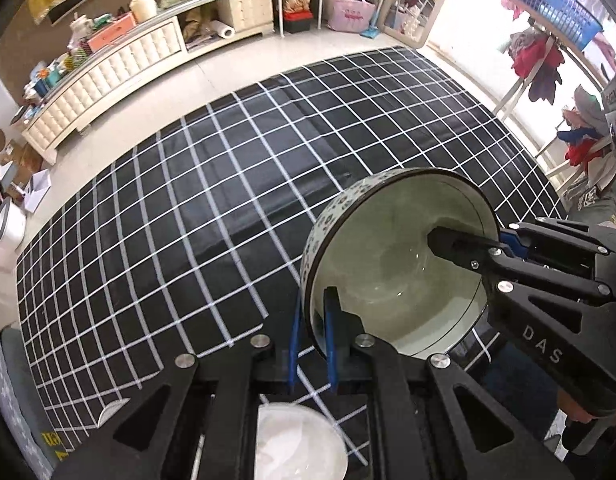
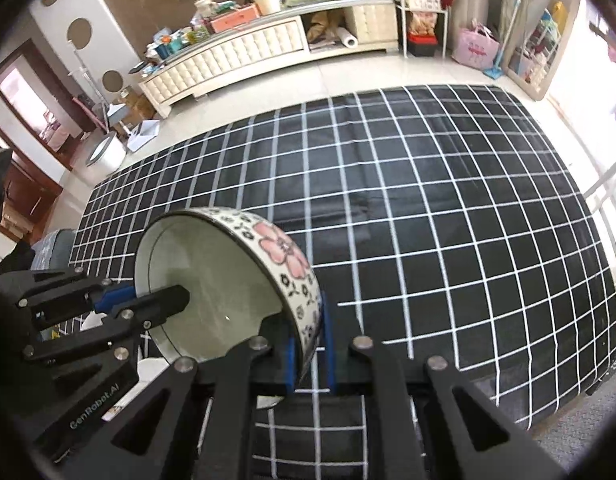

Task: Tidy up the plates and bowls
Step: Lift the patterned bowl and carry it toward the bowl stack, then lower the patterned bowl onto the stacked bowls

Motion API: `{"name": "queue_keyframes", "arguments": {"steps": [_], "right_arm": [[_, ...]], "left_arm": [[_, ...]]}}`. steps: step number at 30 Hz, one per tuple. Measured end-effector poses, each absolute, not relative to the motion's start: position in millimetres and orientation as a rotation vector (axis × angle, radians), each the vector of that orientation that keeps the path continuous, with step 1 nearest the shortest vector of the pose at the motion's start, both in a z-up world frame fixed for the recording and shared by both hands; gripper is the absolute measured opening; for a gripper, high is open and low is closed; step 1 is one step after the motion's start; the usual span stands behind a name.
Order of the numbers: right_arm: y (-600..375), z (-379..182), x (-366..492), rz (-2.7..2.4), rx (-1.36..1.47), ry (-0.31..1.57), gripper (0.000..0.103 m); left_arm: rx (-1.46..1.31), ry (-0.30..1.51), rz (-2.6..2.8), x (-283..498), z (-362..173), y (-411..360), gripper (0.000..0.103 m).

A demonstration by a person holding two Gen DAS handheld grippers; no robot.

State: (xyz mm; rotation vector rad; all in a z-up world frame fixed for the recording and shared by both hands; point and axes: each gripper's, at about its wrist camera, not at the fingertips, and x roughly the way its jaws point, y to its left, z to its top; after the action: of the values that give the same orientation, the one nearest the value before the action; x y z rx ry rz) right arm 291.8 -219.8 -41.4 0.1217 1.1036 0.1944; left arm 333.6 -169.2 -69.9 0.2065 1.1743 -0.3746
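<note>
A floral bowl (image 1: 387, 268) with a pale inside hangs tilted on its side above the black gridded cloth (image 1: 228, 184). My left gripper (image 1: 312, 320) is shut on its lower rim, the wall between the blue pads. My right gripper (image 1: 487, 240) comes in from the right and is shut on the opposite rim, one finger inside the bowl. In the right wrist view the bowl (image 2: 280, 248) shows a pink flower. There my right gripper (image 2: 309, 332) clamps the wall, and my left gripper (image 2: 140, 296) grips the rim at left. A white dish (image 1: 300, 440) lies below the fingers.
The gridded cloth (image 2: 427, 220) covers a large surface ahead. Beyond it are a tiled floor, a long cream cabinet (image 2: 236, 60) with clutter on top, a pink bag (image 2: 477, 50), and a clothes rack (image 1: 539, 64) by the bright window.
</note>
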Motion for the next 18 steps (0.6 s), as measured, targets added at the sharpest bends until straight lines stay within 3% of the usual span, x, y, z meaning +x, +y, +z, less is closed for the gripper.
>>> {"name": "queue_keyframes", "arguments": {"steps": [9,18], "right_arm": [[-177.1,-30.4,266.5,0.233,0.079,1.084,0.015],[-142.3,-60.0,238.2,0.269,0.111,1.159,0.015]], "left_arm": [[0.156,1.136,-0.335,293.7,-56.9,-117.3,0.009],[0.113,1.166,-0.304,254.3,-77.2,-71.6,0.009]]}}
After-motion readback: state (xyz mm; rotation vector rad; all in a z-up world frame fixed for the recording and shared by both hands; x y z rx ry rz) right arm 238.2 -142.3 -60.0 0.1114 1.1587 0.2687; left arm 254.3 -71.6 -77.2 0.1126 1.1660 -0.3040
